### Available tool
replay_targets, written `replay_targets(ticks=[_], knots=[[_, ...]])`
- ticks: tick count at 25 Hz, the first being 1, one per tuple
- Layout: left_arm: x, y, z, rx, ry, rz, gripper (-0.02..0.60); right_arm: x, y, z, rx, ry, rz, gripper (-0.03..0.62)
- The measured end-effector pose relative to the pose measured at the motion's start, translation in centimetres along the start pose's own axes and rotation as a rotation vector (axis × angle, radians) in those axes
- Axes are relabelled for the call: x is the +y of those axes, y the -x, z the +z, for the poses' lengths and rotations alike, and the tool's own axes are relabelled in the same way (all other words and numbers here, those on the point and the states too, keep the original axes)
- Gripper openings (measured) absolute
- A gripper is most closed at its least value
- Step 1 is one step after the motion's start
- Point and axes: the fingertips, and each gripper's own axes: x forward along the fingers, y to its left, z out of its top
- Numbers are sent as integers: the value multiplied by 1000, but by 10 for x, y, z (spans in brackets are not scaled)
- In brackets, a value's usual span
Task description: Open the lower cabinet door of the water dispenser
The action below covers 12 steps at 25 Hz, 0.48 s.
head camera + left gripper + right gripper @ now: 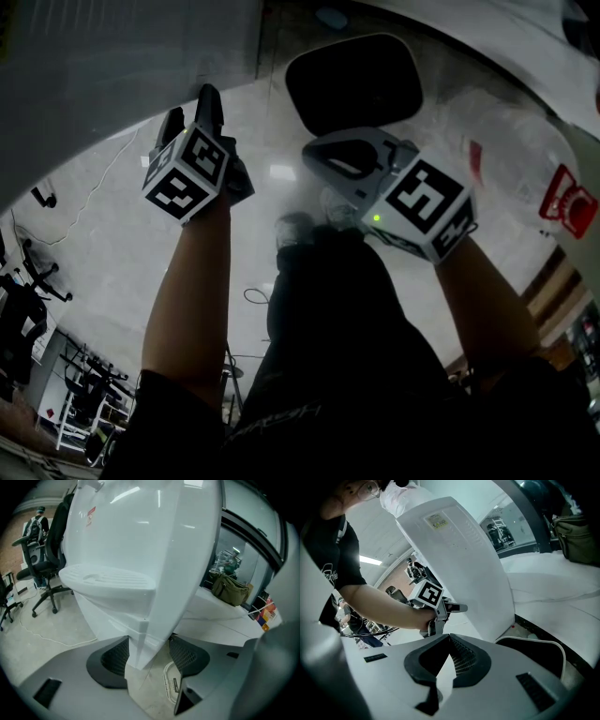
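My left gripper point(151, 654) has its jaws wide apart around the front corner of the water dispenser point(136, 536). That corner edges the lower cabinet door point(105, 616), below the drip tray point(108, 579). My right gripper point(450, 639) is closed on nothing.

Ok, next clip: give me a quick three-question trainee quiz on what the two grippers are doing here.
1. True or false: the right gripper's jaws are clamped on the water dispenser.
2. What stands between the left gripper's jaws? A) the dispenser's white corner edge B) a bottle C) nothing
3. Fill in: the left gripper's jaws stand wide ___.
Key: 1 false; 2 A; 3 apart.
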Motion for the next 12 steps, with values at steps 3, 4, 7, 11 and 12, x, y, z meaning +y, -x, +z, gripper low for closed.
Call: replay_targets(ticks=[3, 4, 7, 11, 12], knots=[[3, 0, 1, -7, -19, 26, 264, 0, 0, 3, 3, 12, 6, 12], [4, -1, 0, -9, -26, 30, 264, -1, 1, 4, 4, 16, 8, 12], [5, -1, -3, -9, -45, 42, 262, -3, 1, 6, 5, 18, 10, 12], [5, -2, -3, -1, -63, 54, 258, -7, 1, 8, 5, 22, 4, 12], [6, -2, -3, 0, -67, 56, 255, -7, 1, 9, 6, 22, 5, 12]])
